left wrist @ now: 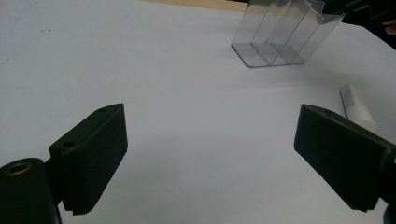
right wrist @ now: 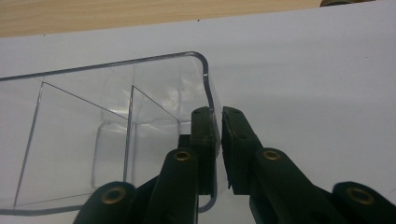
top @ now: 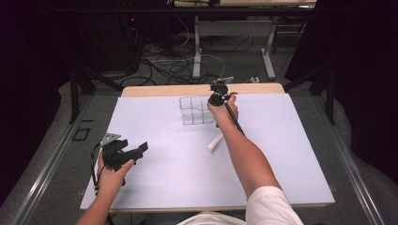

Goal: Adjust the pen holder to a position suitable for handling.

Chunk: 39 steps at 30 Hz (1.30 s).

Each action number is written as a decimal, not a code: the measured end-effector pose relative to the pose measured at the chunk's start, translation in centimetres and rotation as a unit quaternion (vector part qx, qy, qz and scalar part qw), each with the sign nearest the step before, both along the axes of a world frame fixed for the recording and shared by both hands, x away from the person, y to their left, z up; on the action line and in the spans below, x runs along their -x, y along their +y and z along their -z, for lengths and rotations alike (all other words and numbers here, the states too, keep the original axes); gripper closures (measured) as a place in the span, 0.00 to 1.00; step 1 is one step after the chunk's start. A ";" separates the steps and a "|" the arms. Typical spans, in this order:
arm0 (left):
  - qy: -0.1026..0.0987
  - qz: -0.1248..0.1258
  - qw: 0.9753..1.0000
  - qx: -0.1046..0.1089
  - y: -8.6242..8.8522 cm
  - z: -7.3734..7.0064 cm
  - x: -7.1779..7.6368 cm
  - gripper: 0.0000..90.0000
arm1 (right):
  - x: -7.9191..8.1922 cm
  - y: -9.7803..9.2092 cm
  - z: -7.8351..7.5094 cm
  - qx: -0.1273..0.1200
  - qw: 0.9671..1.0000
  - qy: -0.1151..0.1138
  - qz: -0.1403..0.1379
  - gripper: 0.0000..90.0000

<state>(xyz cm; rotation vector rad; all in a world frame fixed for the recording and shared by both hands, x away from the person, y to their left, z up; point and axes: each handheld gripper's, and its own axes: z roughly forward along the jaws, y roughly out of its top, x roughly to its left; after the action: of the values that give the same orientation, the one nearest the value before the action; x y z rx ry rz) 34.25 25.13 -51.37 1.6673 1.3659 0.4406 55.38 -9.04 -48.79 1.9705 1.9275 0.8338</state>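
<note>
We hold the right gripper (right wrist: 218, 140) at the far side of the white table (top: 281, 154), its jaws nearly closed on the side wall of the clear plastic divided organizer (right wrist: 112, 135), one jaw inside the end compartment and one outside. Whether the pads actually press the wall we cannot tell. Our left gripper (left wrist: 210, 158) rests low near the front left of the table, jaws spread wide and holding nothing. A white tube (top: 215, 142) lies on the table between the two grippers, just beside our right forearm (top: 244, 154). In the high view, that forearm and hand cover part of the organizer's right edge.
</note>
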 end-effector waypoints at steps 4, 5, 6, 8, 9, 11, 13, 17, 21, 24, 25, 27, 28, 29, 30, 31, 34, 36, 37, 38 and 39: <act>0.000 0.001 1.000 -0.002 -0.1 0.0 0.0 0.11 | 0.2 0.2 -0.1 0.002 1.000 0.002 -0.003 0.93; 0.000 0.001 1.000 -0.003 -0.1 0.1 0.0 0.11 | 0.3 0.3 -0.2 0.003 1.000 0.004 -0.006 0.93; 0.001 0.001 1.000 -0.004 -0.1 0.1 0.0 0.11 | 0.4 0.4 -0.2 0.002 1.000 0.004 -0.005 0.93; 0.000 0.002 1.000 -0.004 -0.2 0.2 -0.1 0.11 | 0.6 0.4 -0.3 0.001 1.000 0.010 -0.012 0.93; 0.001 0.002 1.000 -0.004 -0.2 0.2 -0.1 0.11 | 0.7 0.5 -0.3 -0.001 1.000 0.014 -0.014 0.93; 0.002 0.002 1.000 -0.005 -0.2 0.2 -0.1 0.11 | 1.0 0.6 -0.3 0.000 1.000 0.016 -0.019 0.93; 0.005 0.005 1.000 -0.007 -0.3 0.1 -0.1 0.11 | 1.3 0.8 -0.3 -0.004 1.000 0.019 -0.025 0.94; 0.004 0.008 1.000 -0.009 -0.4 0.2 -0.2 0.11 | 2.2 1.0 -0.4 -0.007 0.999 0.022 -0.045 0.94; 0.008 0.009 1.000 -0.013 -0.6 0.3 -0.2 0.11 | 3.2 1.3 -0.6 -0.008 0.998 0.030 -0.056 0.95; 0.006 0.008 1.000 -0.012 -0.7 0.3 -0.2 0.11 | 4.0 1.5 -0.6 -0.006 0.997 0.033 -0.069 0.95; 0.007 0.009 1.000 -0.011 -0.7 0.3 -0.2 0.11 | 4.2 1.5 -0.6 -0.008 0.997 0.035 -0.071 0.95; 0.004 0.008 1.000 -0.012 -0.9 0.3 -0.2 0.11 | 4.8 1.6 -0.5 -0.008 0.996 0.038 -0.079 0.94; 0.006 0.009 1.000 -0.014 -0.9 0.3 -0.3 0.11 | 5.1 1.7 -0.5 -0.004 0.996 0.039 -0.082 0.94; 0.006 0.010 1.000 -0.013 -1.0 0.4 -0.3 0.11 | 5.4 1.7 -0.5 -0.006 0.996 0.040 -0.085 0.94; 0.006 0.012 1.000 -0.015 -1.1 0.4 -0.3 0.11 | 5.6 1.8 -0.5 -0.006 0.995 0.041 -0.087 0.94; 0.009 0.014 1.000 -0.015 -1.1 0.4 -0.3 0.11 | 5.8 1.8 -0.6 -0.003 0.995 0.045 -0.090 0.94; 0.004 0.013 1.000 -0.015 -1.3 0.4 -0.3 0.11 | 6.5 2.0 -0.5 -0.007 0.994 0.047 -0.097 0.94; 0.005 0.018 1.000 -0.017 -1.4 0.2 -0.2 0.11 | 6.9 2.3 -0.5 -0.009 0.994 0.044 -0.102 0.93; 0.006 0.019 1.000 -0.018 -1.4 0.2 -0.2 0.12 | 7.1 2.3 -0.7 0.001 0.993 0.058 -0.106 0.93; 0.003 0.018 1.000 -0.018 -1.4 0.2 -0.2 0.12 | 7.3 2.4 -0.6 -0.001 0.993 0.053 -0.108 0.93; 0.003 0.018 1.000 -0.018 -1.4 0.2 -0.2 0.12 | 7.4 2.4 -0.8 0.002 0.992 0.060 -0.110 0.93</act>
<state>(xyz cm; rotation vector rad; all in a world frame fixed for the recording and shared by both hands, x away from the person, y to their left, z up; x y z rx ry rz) 34.46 23.69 -51.62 1.7205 1.3378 0.4424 47.96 -6.60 -48.01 1.8680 2.2457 0.7771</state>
